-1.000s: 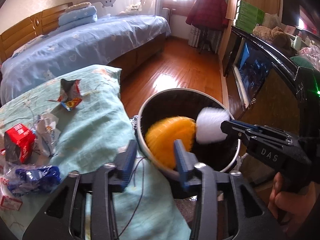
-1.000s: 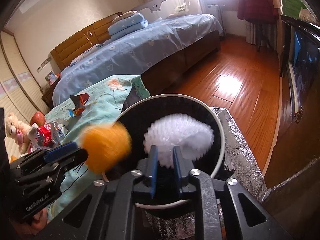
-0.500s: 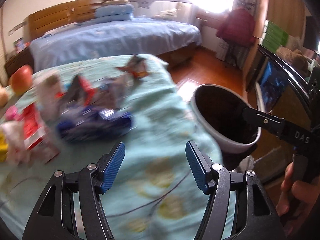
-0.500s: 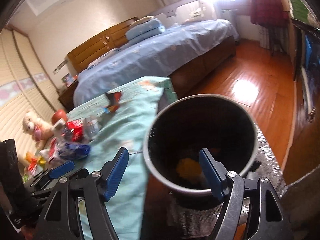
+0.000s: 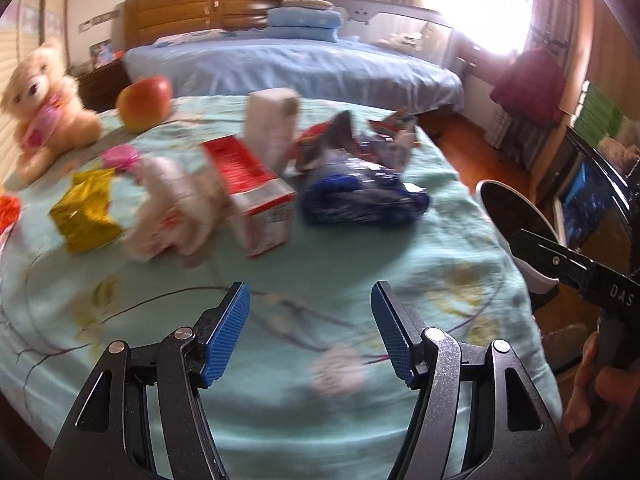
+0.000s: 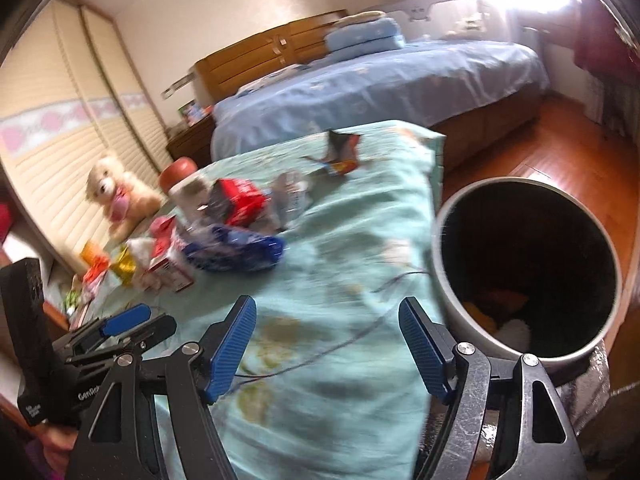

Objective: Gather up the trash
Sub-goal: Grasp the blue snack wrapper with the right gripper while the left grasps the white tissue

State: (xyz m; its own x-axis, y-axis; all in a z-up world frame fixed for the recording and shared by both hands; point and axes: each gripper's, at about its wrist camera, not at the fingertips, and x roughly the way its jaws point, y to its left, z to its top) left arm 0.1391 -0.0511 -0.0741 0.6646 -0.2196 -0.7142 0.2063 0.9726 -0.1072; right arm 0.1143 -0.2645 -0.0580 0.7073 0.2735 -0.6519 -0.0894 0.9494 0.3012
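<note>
Litter lies on the teal cloth (image 5: 360, 280): a blue wrapper (image 5: 360, 196), a red-and-white carton (image 5: 256, 196), crumpled white paper (image 5: 172, 200), a gold wrapper (image 5: 86, 208), a white box (image 5: 272, 120) and a torn wrapper (image 6: 340, 152). My left gripper (image 5: 310, 312) hovers open and empty over bare cloth, short of the carton. My right gripper (image 6: 328, 328) is open and empty above the cloth's edge, just left of the round bin (image 6: 444, 240). At the bin's bottom lie an orange piece (image 6: 496, 304) and a white piece (image 6: 516, 330).
A teddy bear (image 5: 44, 92) and an apple (image 5: 144, 102) rest at the cloth's far left. A large blue bed (image 5: 300, 64) stands behind. Wooden floor (image 6: 560, 140) runs past the bin, with a dark cabinet (image 5: 592, 200) at the right.
Both grippers have opened; the orange and white pieces they held now lie in the bin. Both have swung left, away from the bin and over the littered cloth.
</note>
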